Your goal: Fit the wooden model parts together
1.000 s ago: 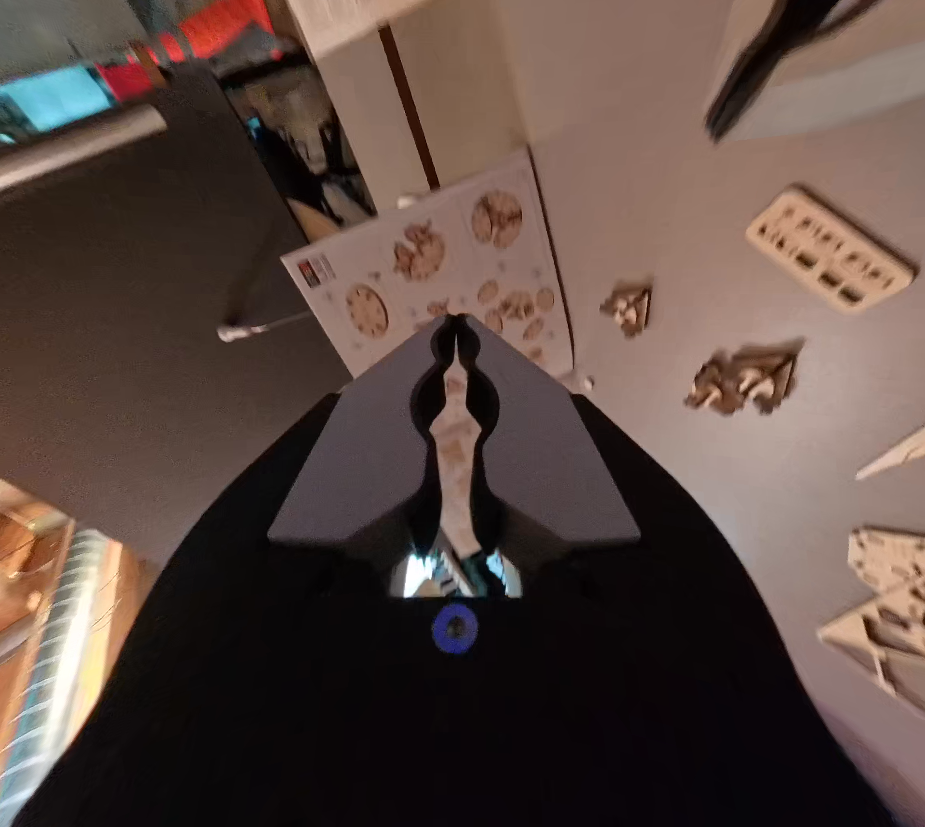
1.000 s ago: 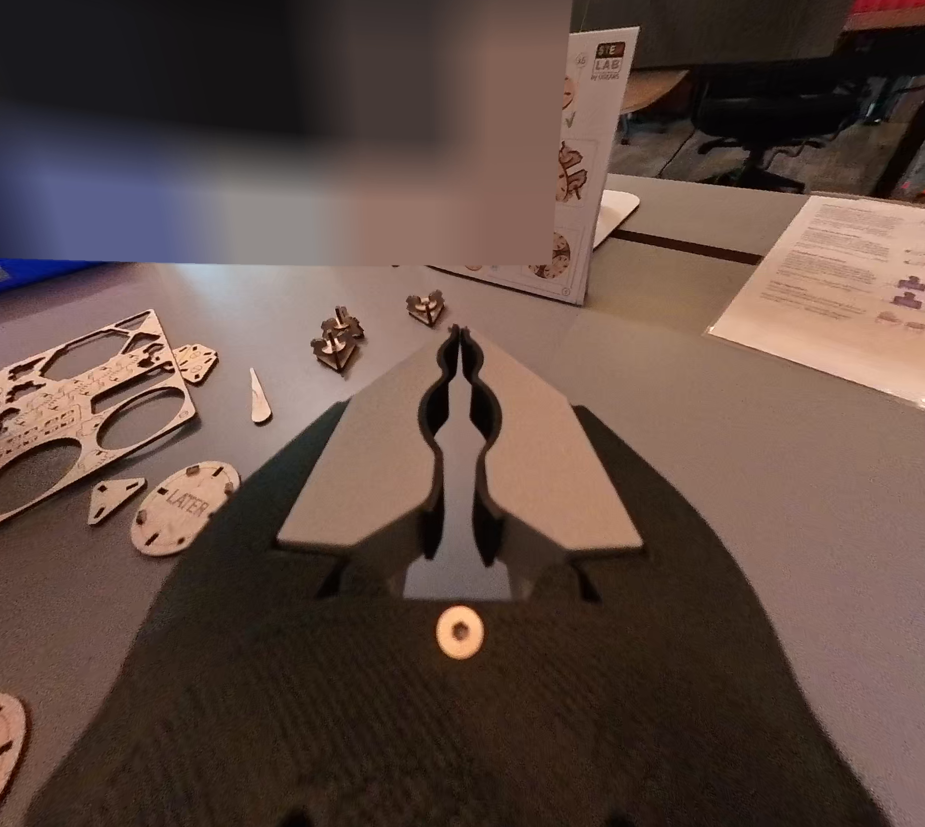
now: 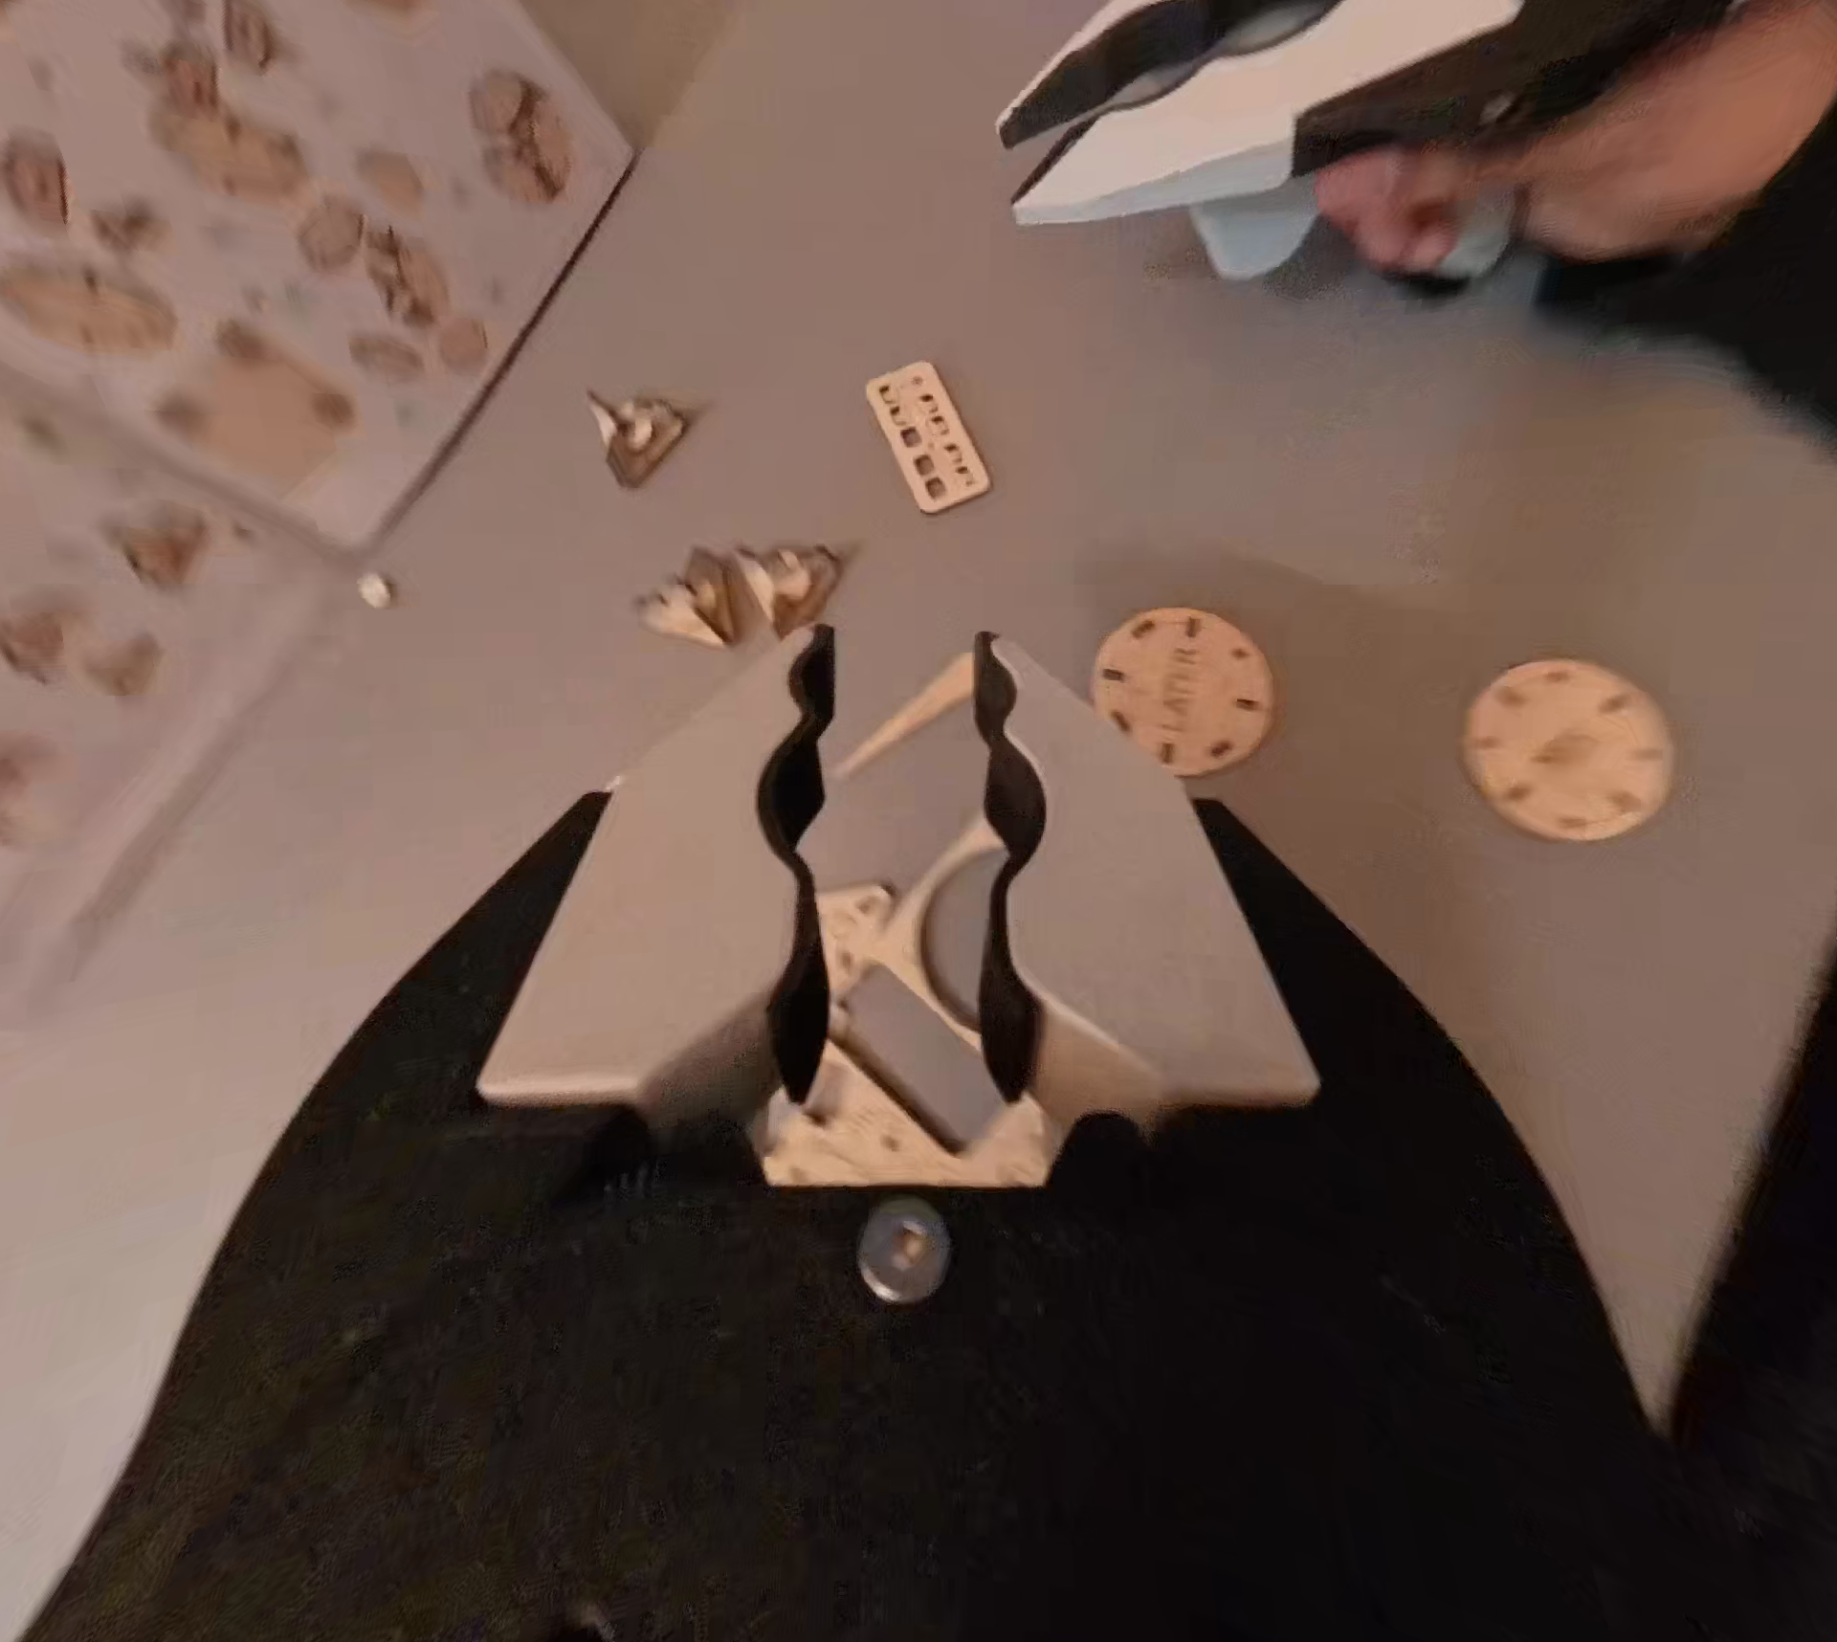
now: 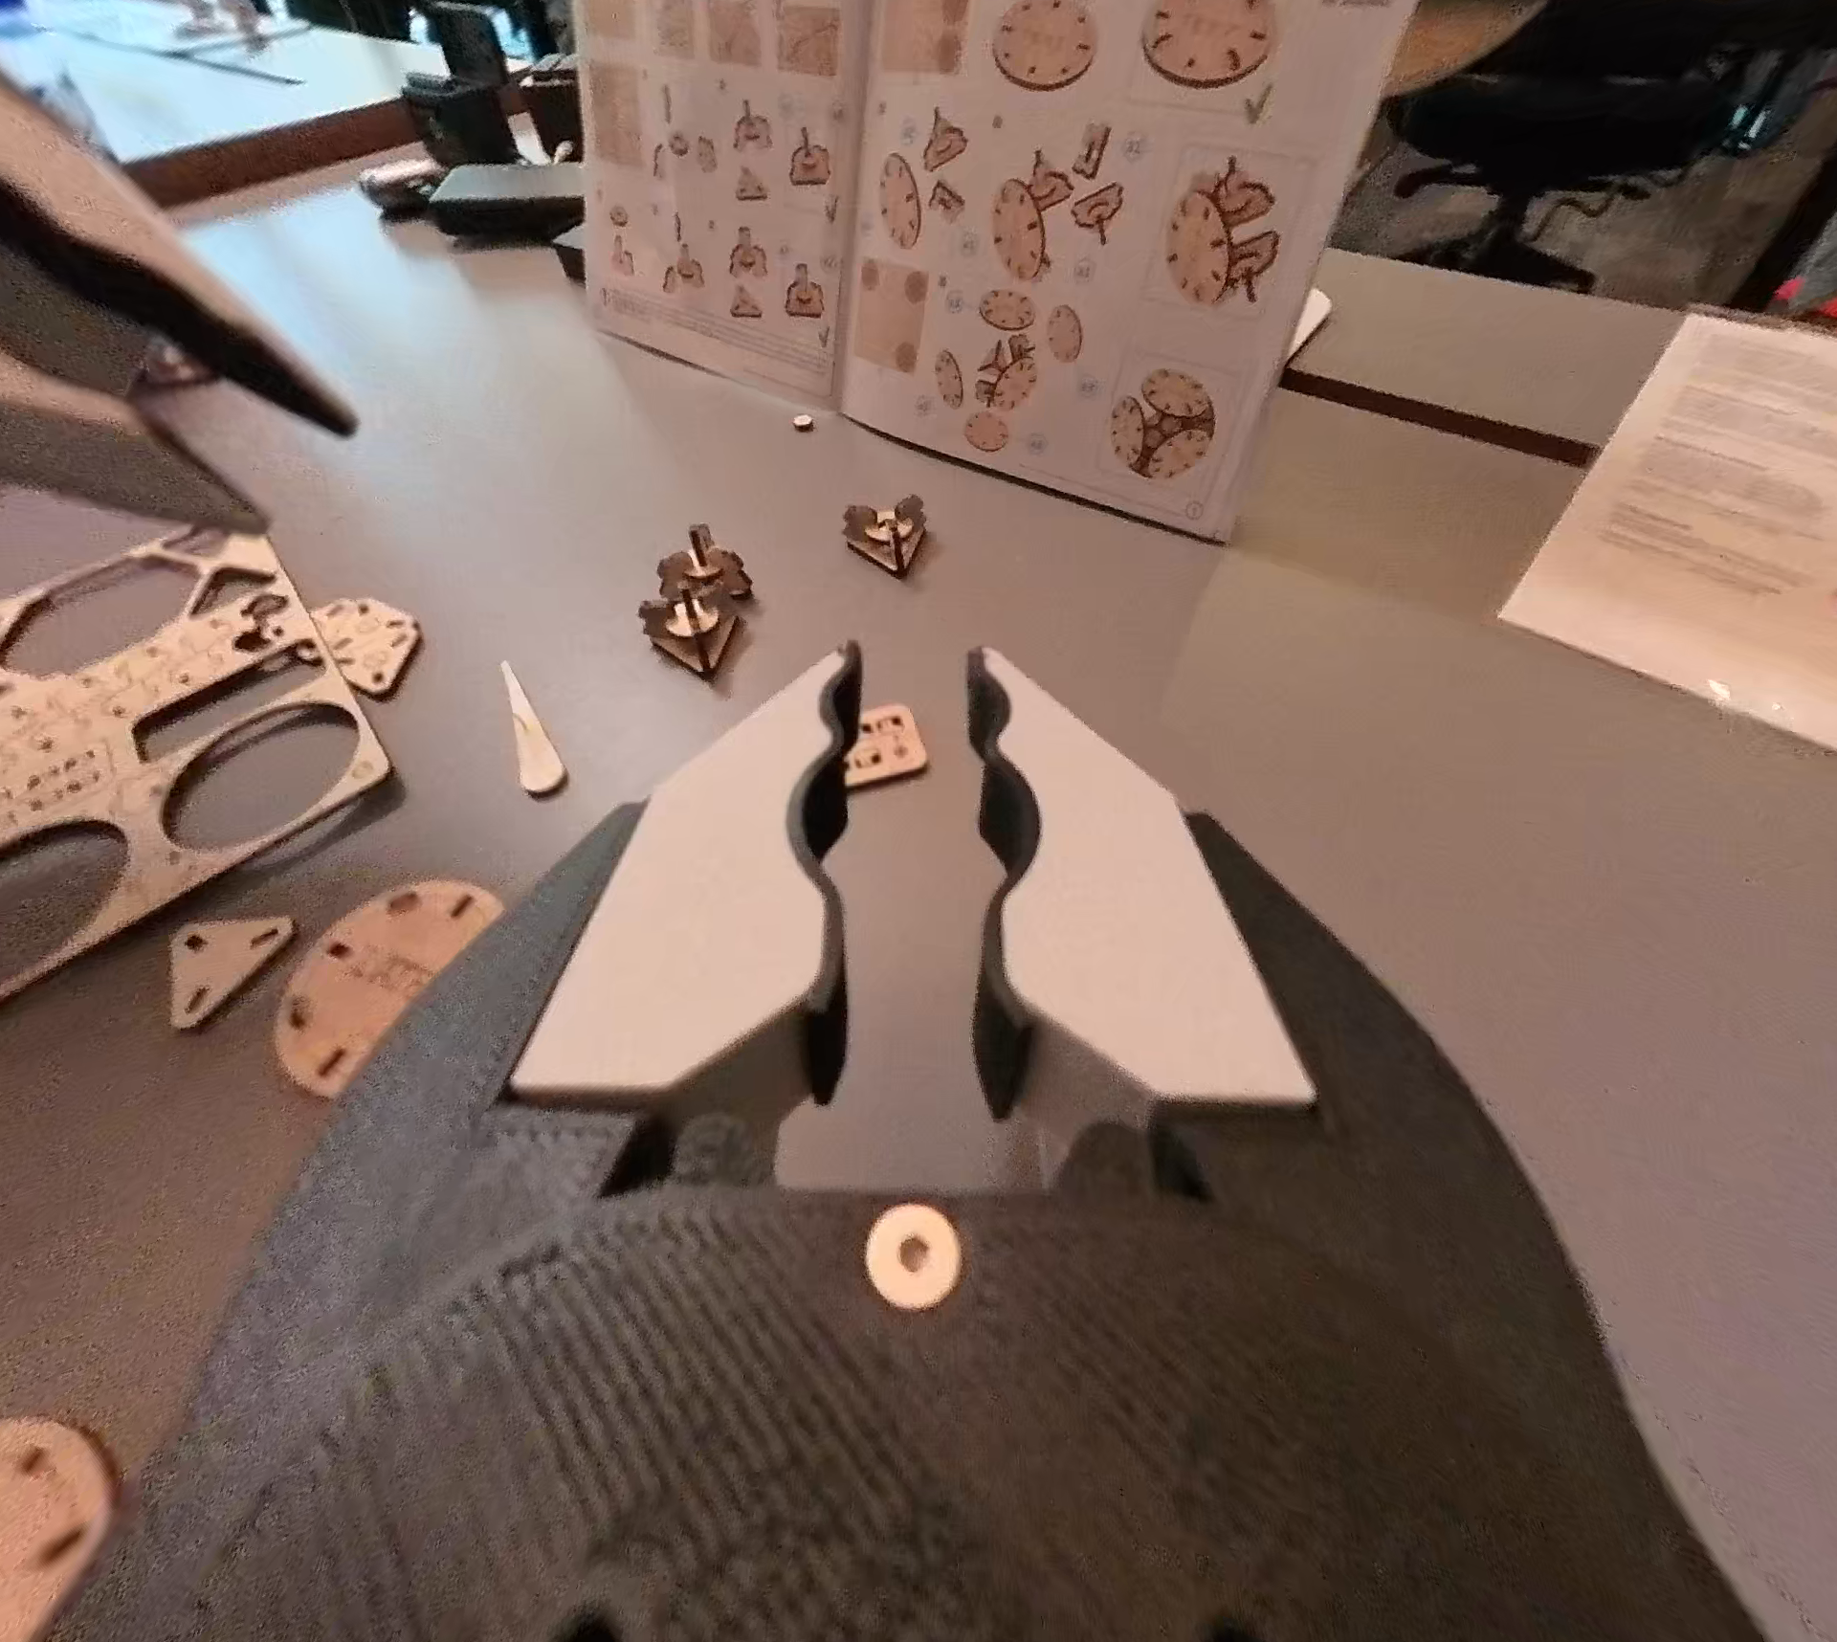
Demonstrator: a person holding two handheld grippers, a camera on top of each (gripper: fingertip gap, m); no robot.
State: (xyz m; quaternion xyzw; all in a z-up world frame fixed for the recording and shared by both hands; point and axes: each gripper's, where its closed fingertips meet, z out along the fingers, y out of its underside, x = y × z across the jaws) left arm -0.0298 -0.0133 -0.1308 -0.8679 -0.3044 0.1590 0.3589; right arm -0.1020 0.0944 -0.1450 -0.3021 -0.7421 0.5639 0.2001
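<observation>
The left gripper (image 3: 905,650) hangs above the grey table (image 3: 1143,421) with its jaws parted a little and nothing between the pads. Below the gap lie a pale wooden pointed sliver (image 3: 900,719) and a pale laser-cut wooden sheet with large cut-outs (image 3: 875,928). Two joined brown wooden triangular assemblies (image 3: 746,590) sit just ahead of its fingertips, and a round pale wooden slotted disc (image 3: 1183,690) lies to the right.

The right gripper (image 4: 913,662) also stands narrowly open and bare. A small pale wooden rectangular plate with square holes (image 4: 888,744) lies on the table beneath its left finger. An open printed instruction booklet (image 4: 994,183) stands beyond.
</observation>
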